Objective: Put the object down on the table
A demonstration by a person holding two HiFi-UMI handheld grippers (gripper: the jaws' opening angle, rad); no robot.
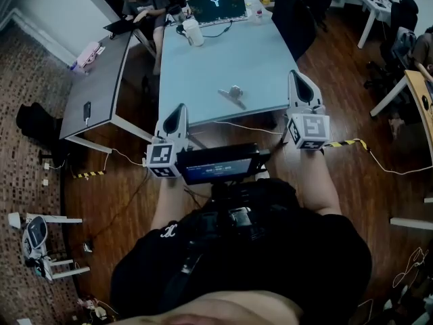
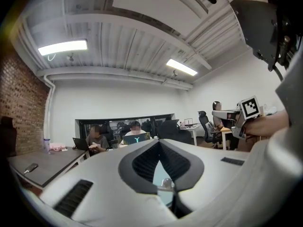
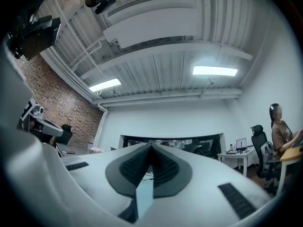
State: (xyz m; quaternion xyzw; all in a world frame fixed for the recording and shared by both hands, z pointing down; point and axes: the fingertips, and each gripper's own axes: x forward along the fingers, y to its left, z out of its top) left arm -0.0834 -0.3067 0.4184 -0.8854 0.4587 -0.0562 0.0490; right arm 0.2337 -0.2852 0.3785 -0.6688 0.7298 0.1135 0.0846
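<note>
A small metallic object point(image 1: 233, 93) with a thin handle lies on the pale blue table point(image 1: 203, 80), near its front edge and apart from both grippers. My left gripper point(image 1: 179, 107) hangs at the table's front left edge, shut, with nothing in it. My right gripper point(image 1: 298, 74) is at the front right corner, also shut and empty. In the left gripper view the jaws point(image 2: 158, 142) meet at the tips, and the object point(image 2: 166, 183) shows small through the slit below them. The right gripper view has its closed jaws point(image 3: 151, 145) pointing a little upward toward the far wall.
An open laptop point(image 1: 216, 7) and a white cup point(image 1: 193, 32) stand at the table's far end, where people sit. A dark grey table point(image 1: 95, 87) adjoins on the left. Office chairs point(image 1: 399, 26) and desks are to the right. Cables point(image 1: 352, 143) run over the wooden floor.
</note>
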